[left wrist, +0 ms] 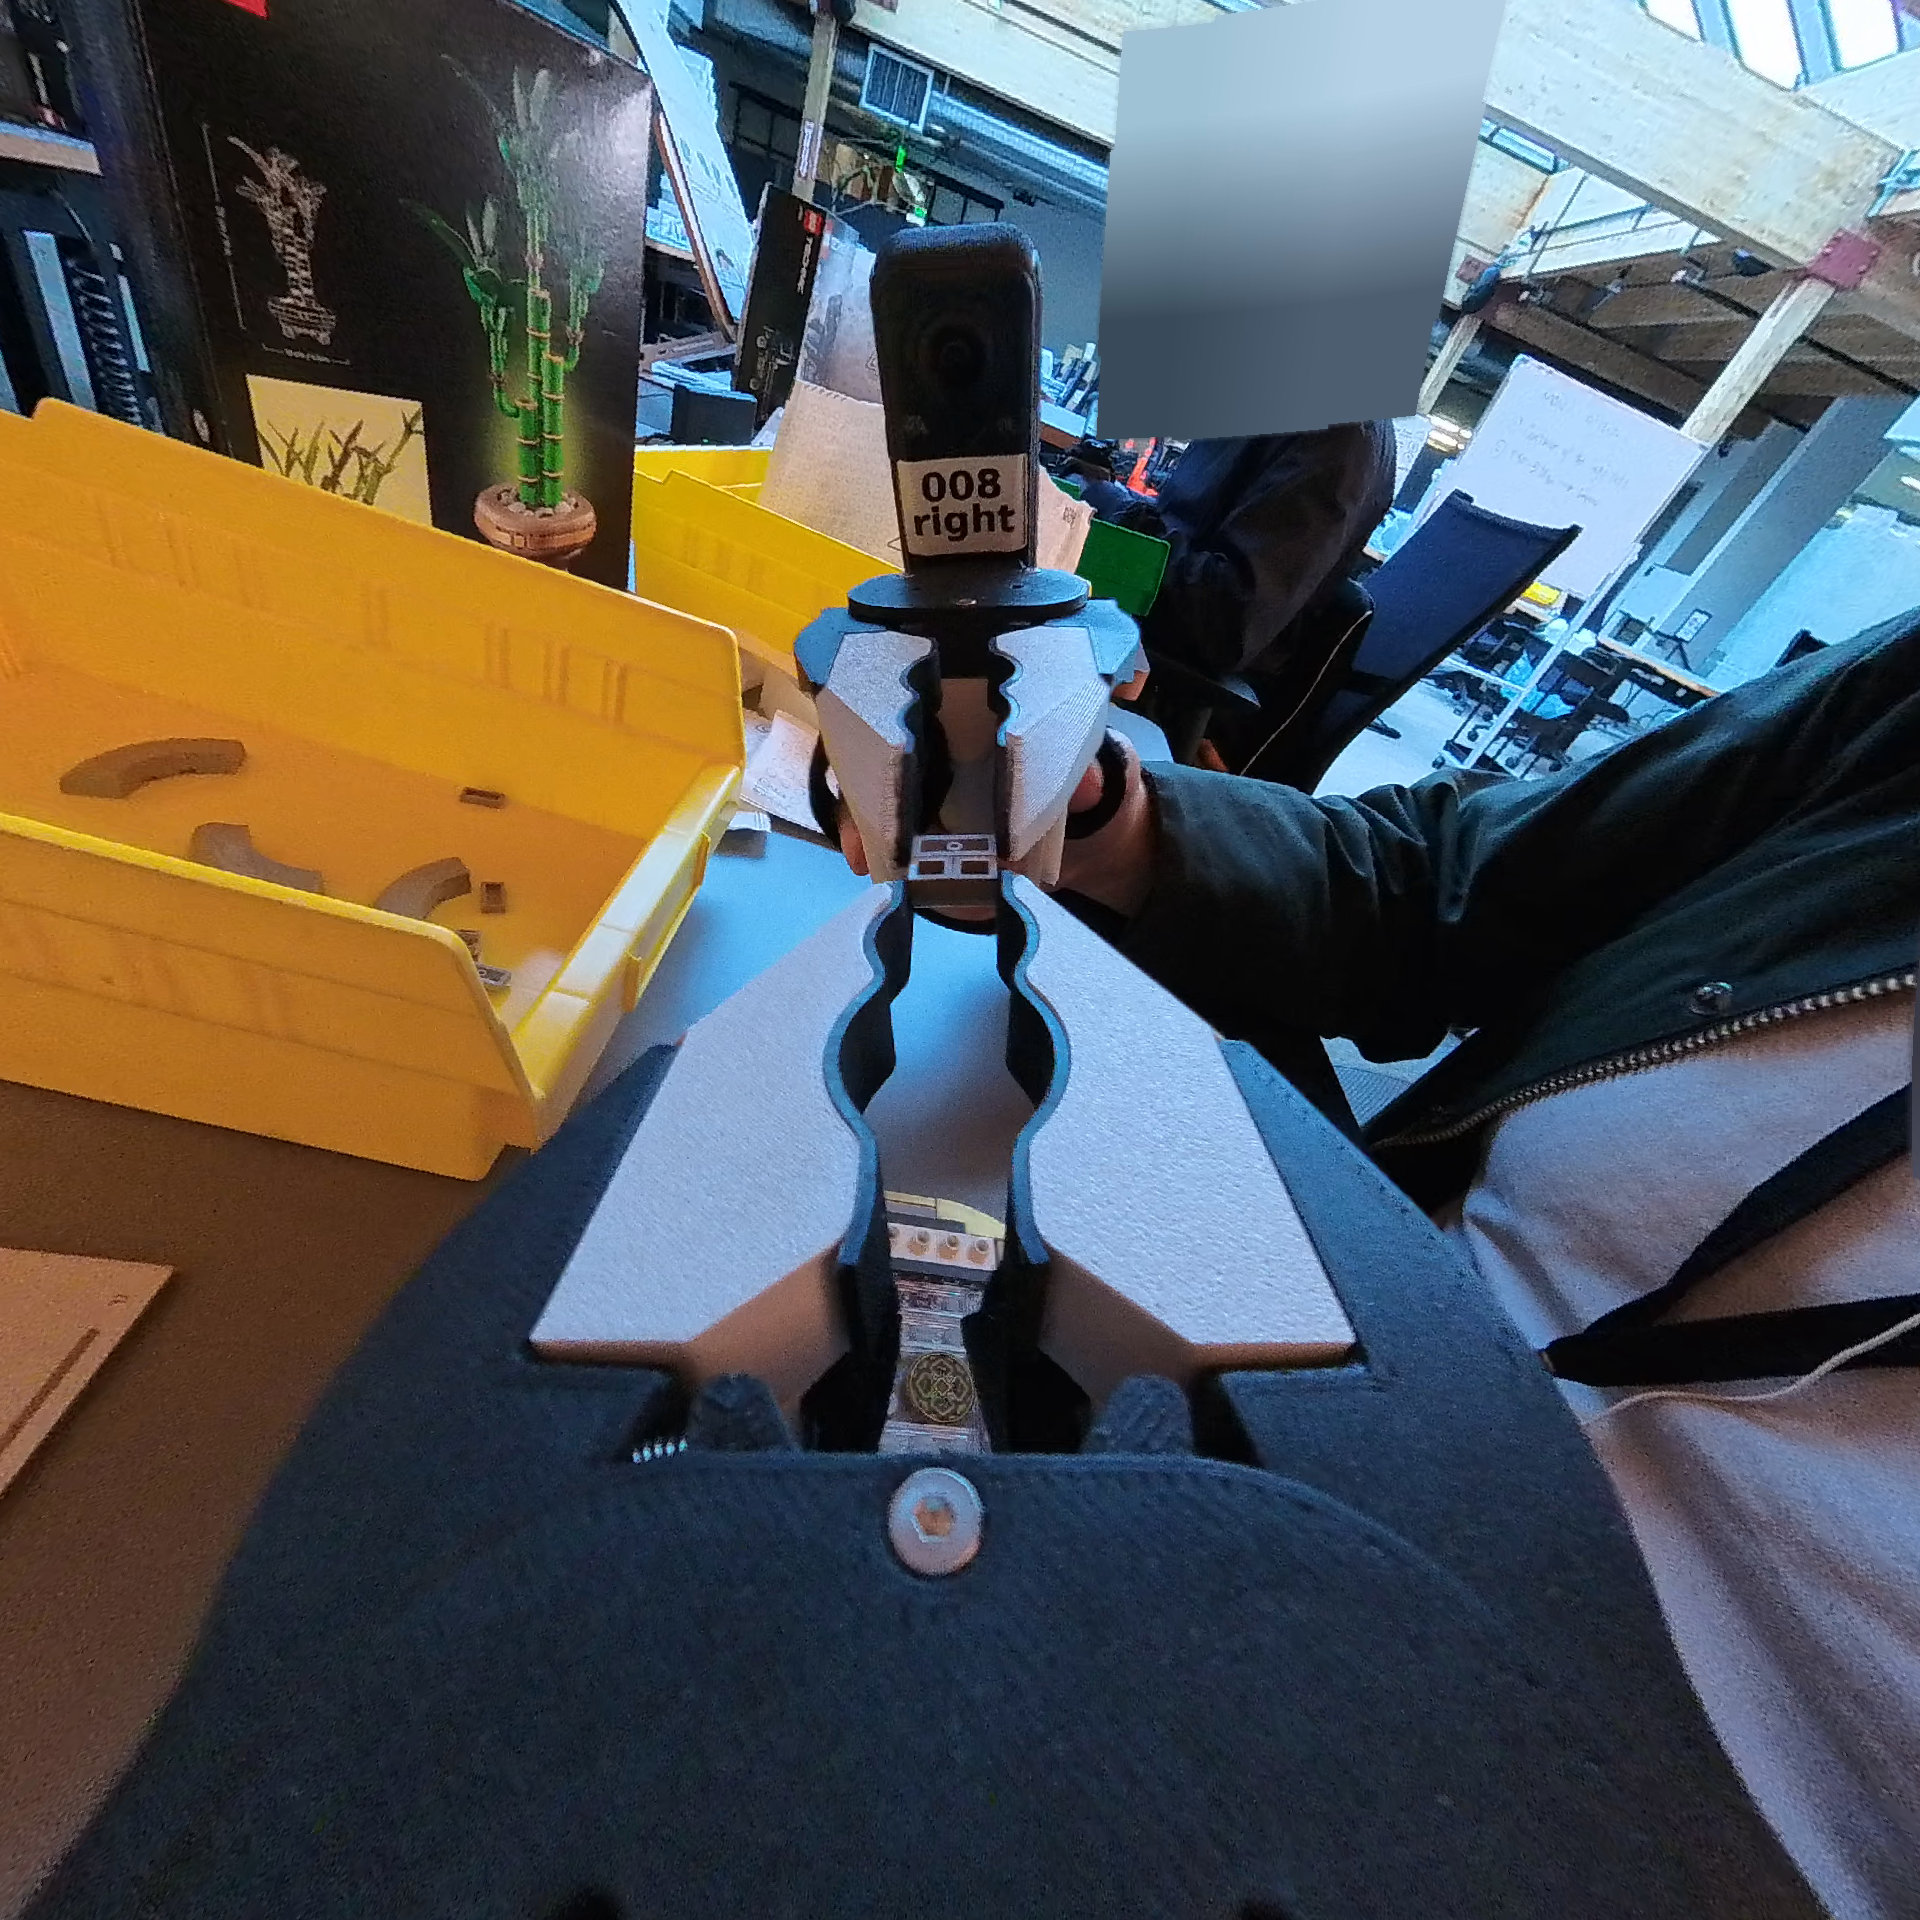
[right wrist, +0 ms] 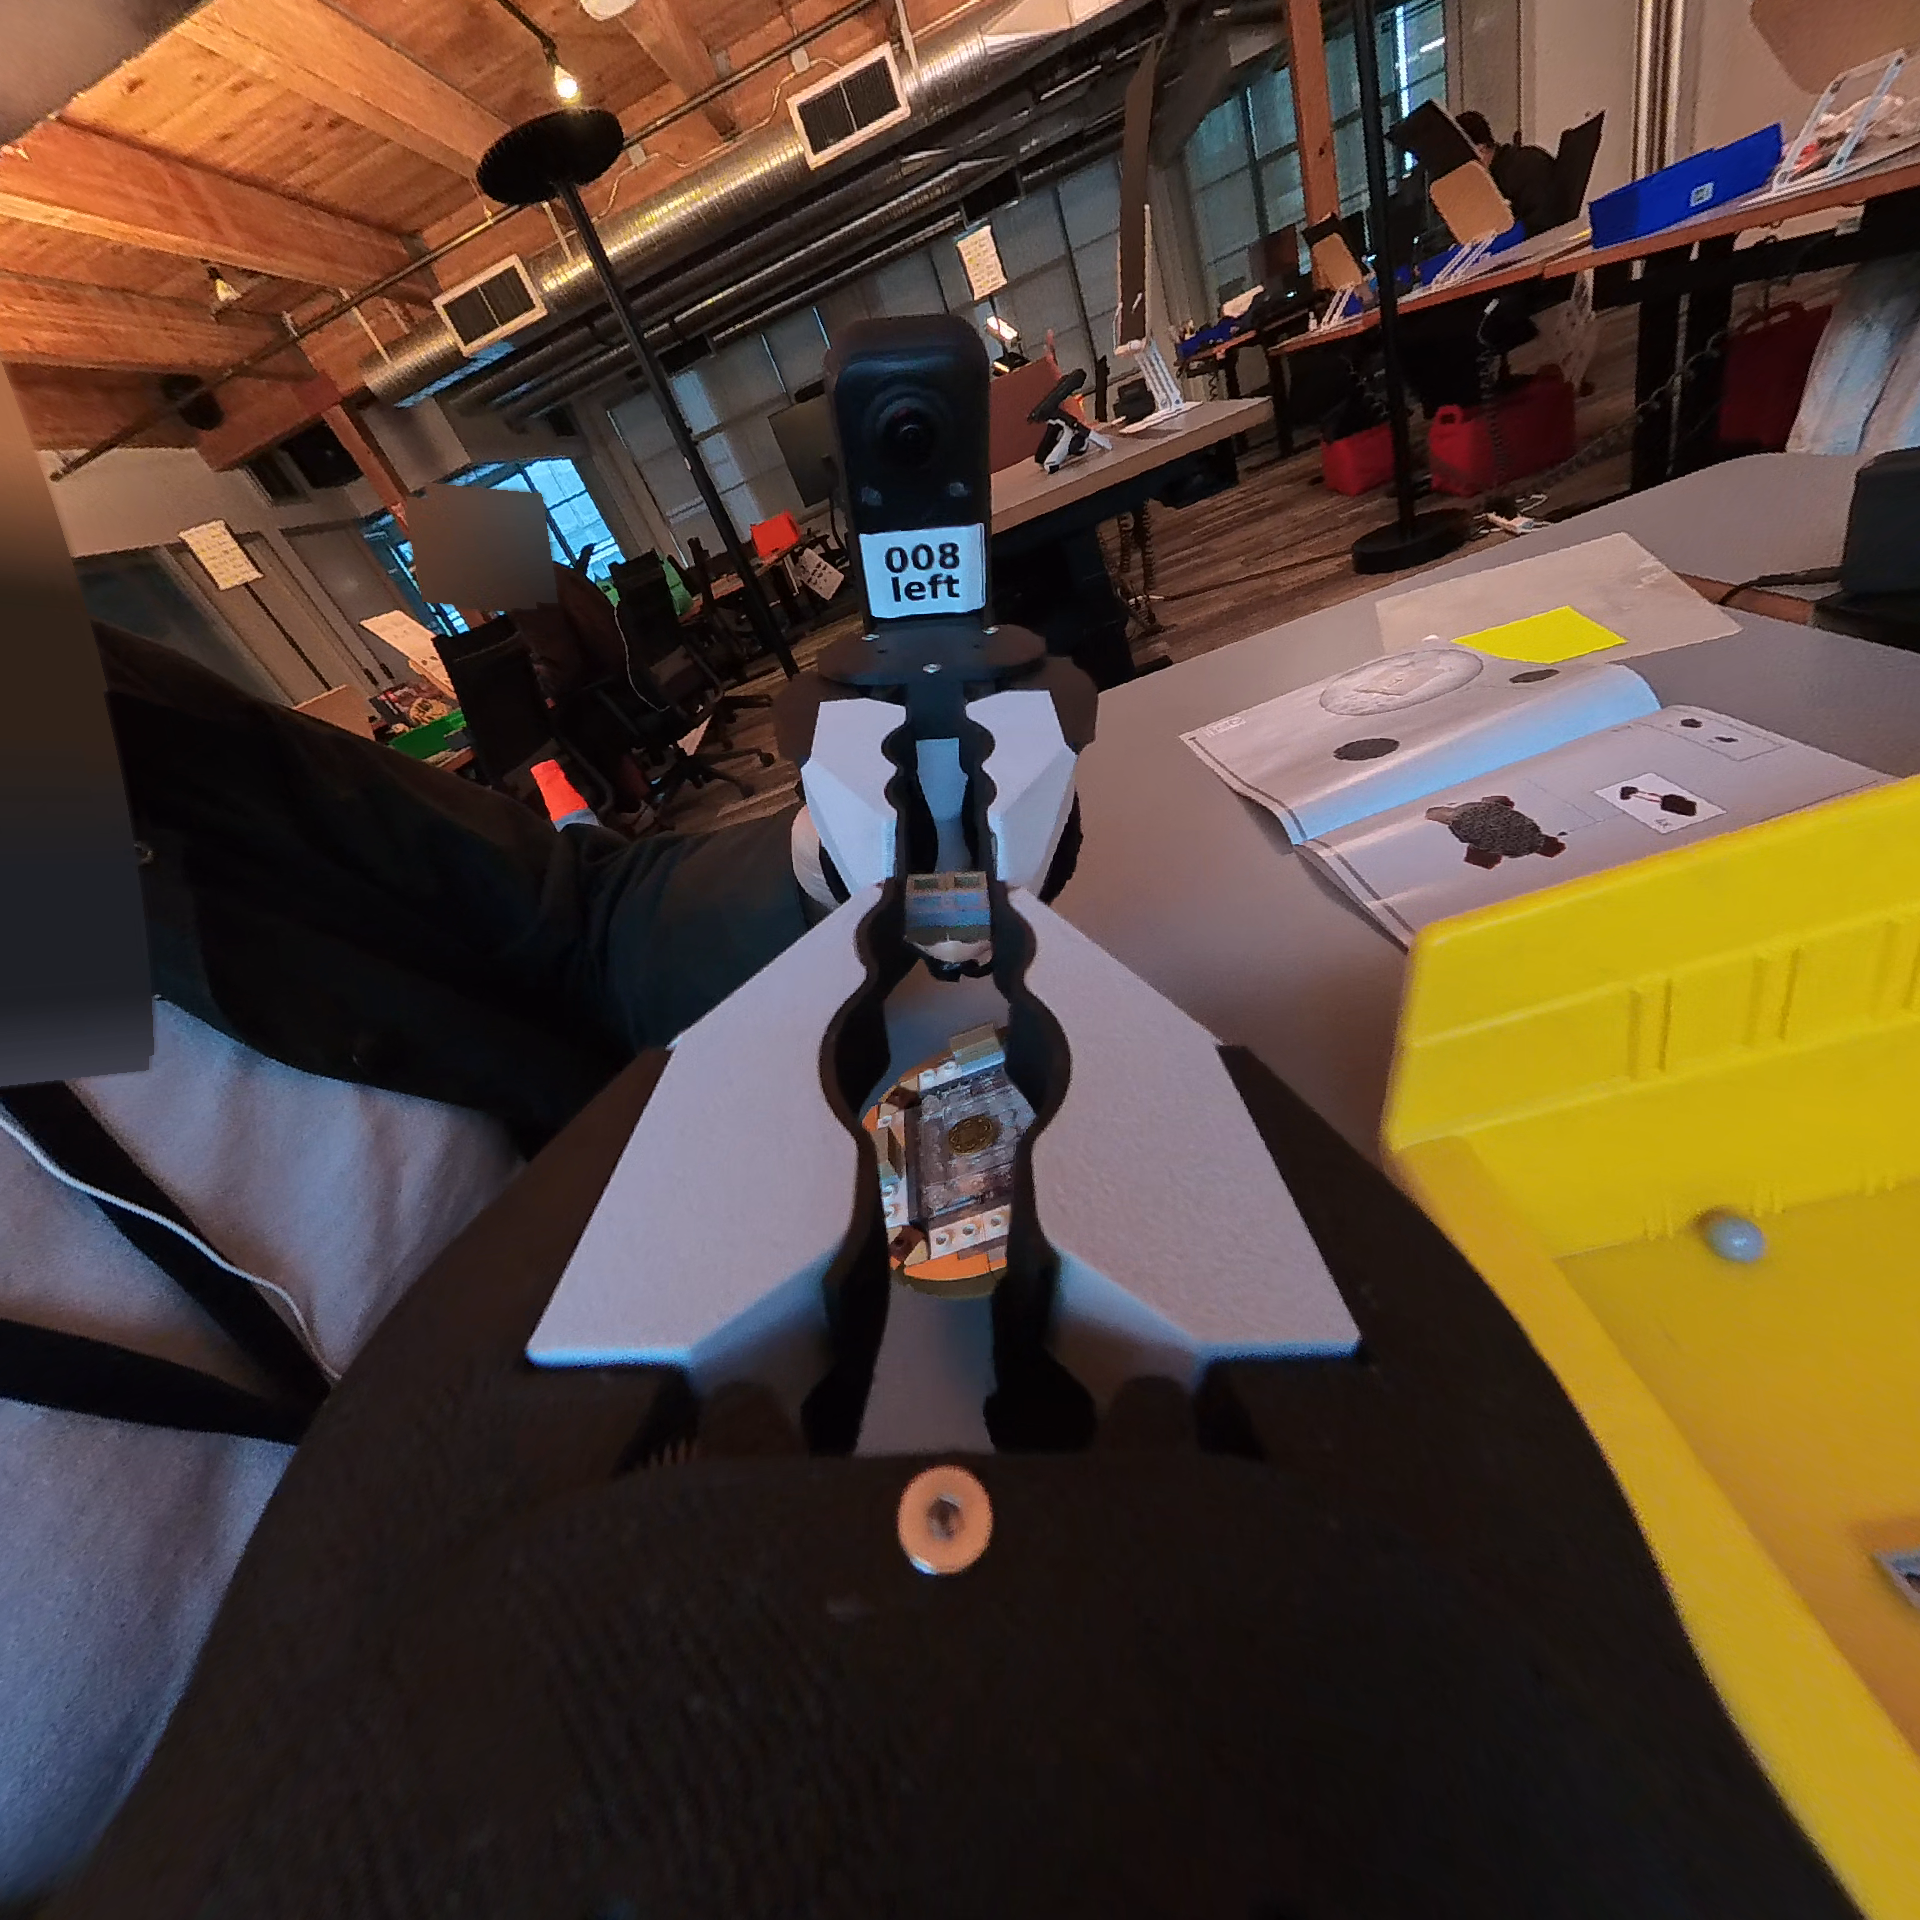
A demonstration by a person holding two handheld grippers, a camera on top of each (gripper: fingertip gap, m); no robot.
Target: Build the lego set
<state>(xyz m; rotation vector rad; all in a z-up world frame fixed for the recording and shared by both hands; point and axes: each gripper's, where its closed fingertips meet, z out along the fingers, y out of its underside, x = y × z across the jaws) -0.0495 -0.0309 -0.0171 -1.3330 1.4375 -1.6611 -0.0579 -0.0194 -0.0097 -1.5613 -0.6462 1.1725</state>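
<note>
My left gripper (left wrist: pixel 954 891) and right gripper (right wrist: pixel 948 899) point at each other, tip to tip, above the table. A small grey and tan brick piece (left wrist: pixel 954 868) is pinched between the tips; it also shows in the right wrist view (right wrist: pixel 948 909). Both pairs of jaws are narrow and close on it. The right gripper (left wrist: pixel 954 844) faces me in the left wrist view, the left gripper (right wrist: pixel 940 864) in the right wrist view. Below, through the finger gaps, lies the partly built round model (right wrist: pixel 951 1153) with clear bricks and a gold disc (left wrist: pixel 940 1387).
A yellow bin (left wrist: pixel 644 727) with grey curved pieces (left wrist: pixel 156 764) stands to the left, the black set box (left wrist: pixel 416 312) behind it. The same bin (right wrist: pixel 1662 1039) is close on the right, the open instruction booklet (right wrist: pixel 1507 790) beyond. The person's jacket sleeve (left wrist: pixel 1455 883) is close. Less than 4 cm separates the two grippers' tips.
</note>
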